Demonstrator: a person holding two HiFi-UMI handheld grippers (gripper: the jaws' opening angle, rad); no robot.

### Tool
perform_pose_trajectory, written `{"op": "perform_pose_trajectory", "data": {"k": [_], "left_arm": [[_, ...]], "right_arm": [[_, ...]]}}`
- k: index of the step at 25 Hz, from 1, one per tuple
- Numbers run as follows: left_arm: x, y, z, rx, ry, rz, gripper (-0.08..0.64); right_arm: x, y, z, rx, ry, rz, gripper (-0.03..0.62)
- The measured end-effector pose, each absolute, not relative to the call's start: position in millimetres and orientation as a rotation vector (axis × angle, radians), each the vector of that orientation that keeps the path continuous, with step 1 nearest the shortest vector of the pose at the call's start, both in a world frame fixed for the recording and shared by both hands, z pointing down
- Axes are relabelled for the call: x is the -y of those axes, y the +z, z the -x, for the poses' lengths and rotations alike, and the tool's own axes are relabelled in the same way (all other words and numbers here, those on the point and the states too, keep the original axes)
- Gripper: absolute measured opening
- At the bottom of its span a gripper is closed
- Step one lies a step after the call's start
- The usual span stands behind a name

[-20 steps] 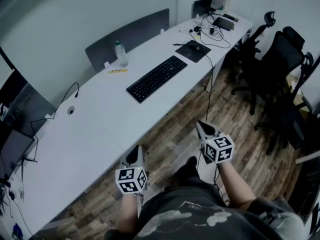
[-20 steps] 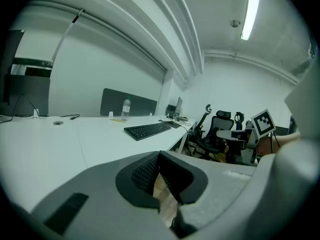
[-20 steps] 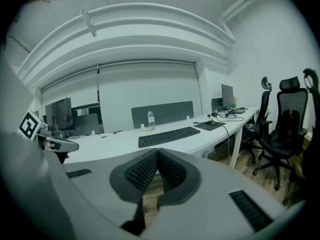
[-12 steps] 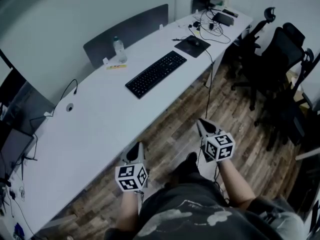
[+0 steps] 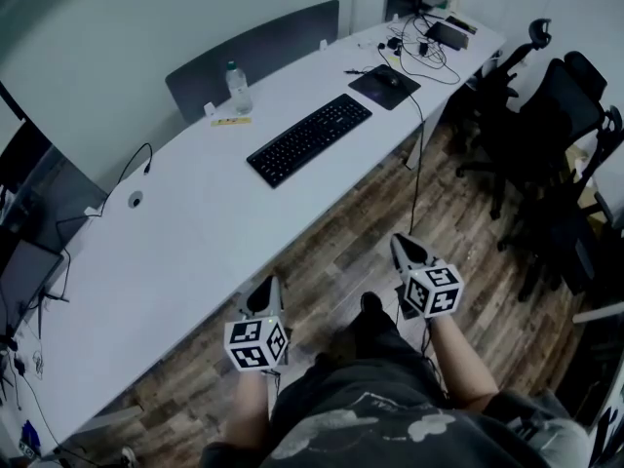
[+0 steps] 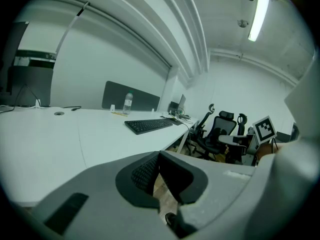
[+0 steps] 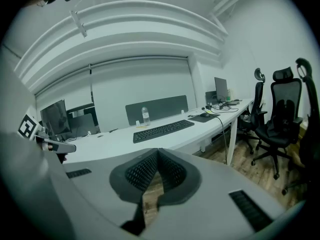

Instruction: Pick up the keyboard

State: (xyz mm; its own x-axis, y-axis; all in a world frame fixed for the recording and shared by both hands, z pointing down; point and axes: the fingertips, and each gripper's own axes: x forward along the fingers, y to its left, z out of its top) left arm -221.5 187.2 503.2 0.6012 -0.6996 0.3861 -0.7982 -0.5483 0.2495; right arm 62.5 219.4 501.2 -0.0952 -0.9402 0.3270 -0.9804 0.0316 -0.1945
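The keyboard [image 5: 309,139] is lying on the bench [image 5: 175,252], long axis along the front edge, well ahead of the left claw [image 5: 266,291] and right claw [image 5: 402,247], which are hanging closed and empty.

Grey tongs [image 5: 265,292] [image 5: 399,245], black-white marker cubes [image 5: 256,345], perhaps dark patterned shirt [image 5: 351,425]

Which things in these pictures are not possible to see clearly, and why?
- Keyboard key letters: too small in all views.
- Bottle label: too small, head view.
- Cables and devices at the far end of the desk: small and tangled, head view.
- Monitor: cut off by the head view's left edge.
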Motion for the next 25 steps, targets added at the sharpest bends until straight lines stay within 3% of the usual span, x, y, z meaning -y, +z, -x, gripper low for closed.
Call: {"op": "perform_pose_trajectory", "data": {"k": [25], "left_arm": [[-80, 494, 92, 1.589, 0.265, -2.045, 0.002]], "right_arm": [[-20, 510, -226, 2.475, 0.657, -1.6, 0.002]]}}
